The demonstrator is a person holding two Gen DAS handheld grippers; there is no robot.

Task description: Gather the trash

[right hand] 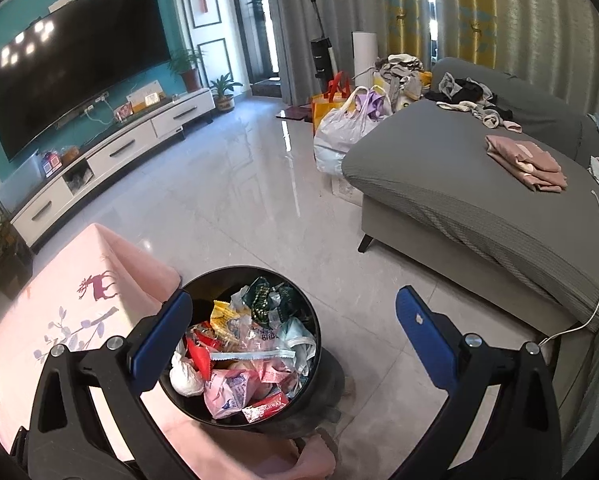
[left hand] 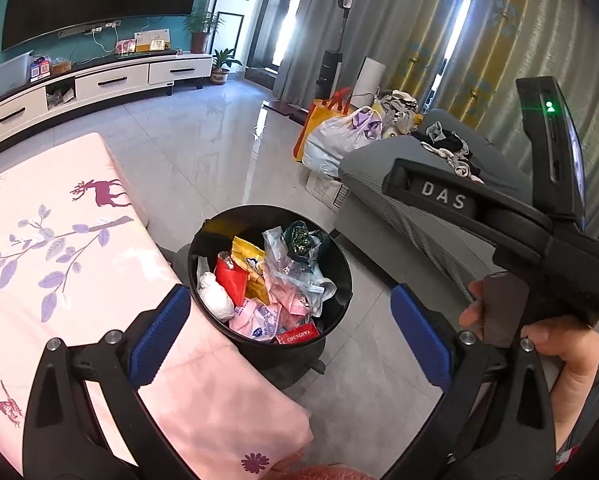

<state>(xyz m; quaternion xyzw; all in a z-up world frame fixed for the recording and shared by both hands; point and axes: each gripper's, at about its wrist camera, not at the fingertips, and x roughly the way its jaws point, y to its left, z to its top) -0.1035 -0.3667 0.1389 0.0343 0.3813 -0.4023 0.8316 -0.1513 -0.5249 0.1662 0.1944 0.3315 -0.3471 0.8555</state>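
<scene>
A round black trash bin (left hand: 339, 280) stands on the floor beside the table, full of wrappers, plastic bags and a red carton (left hand: 297, 335). It also shows in the right wrist view (right hand: 311, 376). My left gripper (left hand: 291, 328) is open and empty, held above the bin. My right gripper (right hand: 295, 340) is open and empty, also above the bin. The right gripper's black body (left hand: 539, 240), held by a hand, shows at the right of the left wrist view.
A table with a pink flowered cloth (left hand: 59, 280) is left of the bin. A grey sofa (right hand: 479, 184) with clothes stands to the right. Bags (right hand: 339, 128) sit on the tiled floor beyond. A TV cabinet (left hand: 99, 84) lines the far wall.
</scene>
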